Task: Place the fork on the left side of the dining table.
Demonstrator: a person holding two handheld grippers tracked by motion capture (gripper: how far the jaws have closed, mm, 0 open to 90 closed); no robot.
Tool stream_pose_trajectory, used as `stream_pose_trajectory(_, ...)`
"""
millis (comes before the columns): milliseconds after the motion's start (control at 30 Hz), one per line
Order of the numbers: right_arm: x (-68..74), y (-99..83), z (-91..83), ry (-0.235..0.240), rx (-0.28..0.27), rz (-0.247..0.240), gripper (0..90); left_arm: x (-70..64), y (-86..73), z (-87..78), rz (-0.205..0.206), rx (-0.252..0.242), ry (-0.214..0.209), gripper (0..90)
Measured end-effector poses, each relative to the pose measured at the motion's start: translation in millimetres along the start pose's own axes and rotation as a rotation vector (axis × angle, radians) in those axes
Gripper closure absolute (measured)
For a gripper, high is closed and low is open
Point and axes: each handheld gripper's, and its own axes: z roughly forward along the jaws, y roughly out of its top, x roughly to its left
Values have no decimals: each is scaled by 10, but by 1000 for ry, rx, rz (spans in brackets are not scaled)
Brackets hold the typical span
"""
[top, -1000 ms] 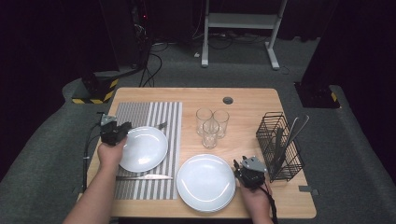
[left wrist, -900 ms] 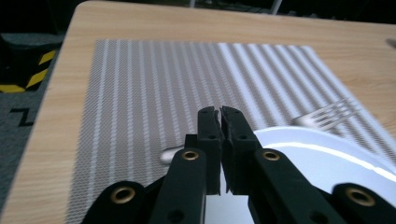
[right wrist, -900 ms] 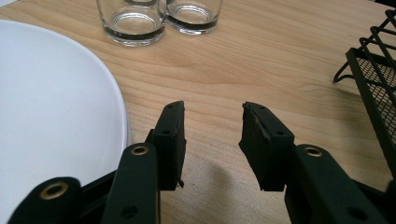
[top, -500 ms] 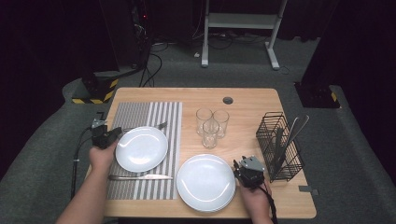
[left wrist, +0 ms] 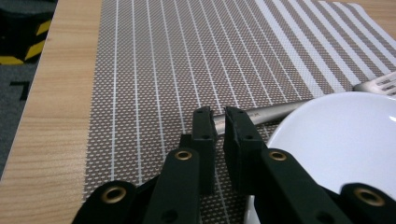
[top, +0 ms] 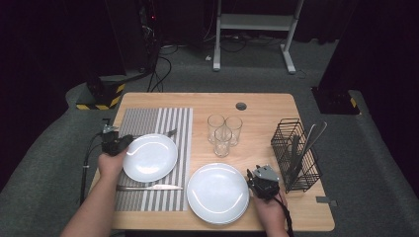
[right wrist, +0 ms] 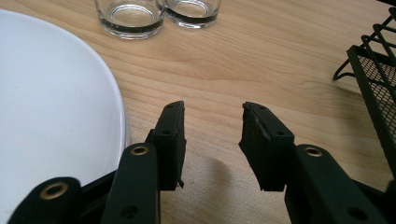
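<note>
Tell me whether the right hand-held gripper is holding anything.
No. The right hand-held gripper has its jaws apart over bare table, beside the plate.

Left gripper [left wrist: 218,122] sits low with jaws nearly closed — apparently pinching something — right gripper [right wrist: 212,140] gapes open.

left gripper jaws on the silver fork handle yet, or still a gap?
Touching. In the left gripper view, the left gripper has its black jaws nearly shut with the silver metal fork handle's end pinched between the tips, beside the white round plate on the striped placemat.
</note>
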Motion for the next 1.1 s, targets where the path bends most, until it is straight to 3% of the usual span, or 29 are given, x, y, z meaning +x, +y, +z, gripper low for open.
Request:
stream_pose_trajectory(100,0,0,0,0,-1,0,596,-8,22,26,29,9,4,821)
stream_pose_trajectory(367,0,0,0,-2,2,0,596,-5,75,94,21,13,18,803)
stream_pose_trajectory(567,6,1,2,-5,5,-5,596,53,101,116,-17,6,18,801)
stream_pose_trajectory(667,8,1,4,-6,7,-7,596,25,125,142,31,16,30,802)
stream_pose_trajectory(1100,11,0,2,-9,7,-12,596,6,124,135,4,-6,48,783)
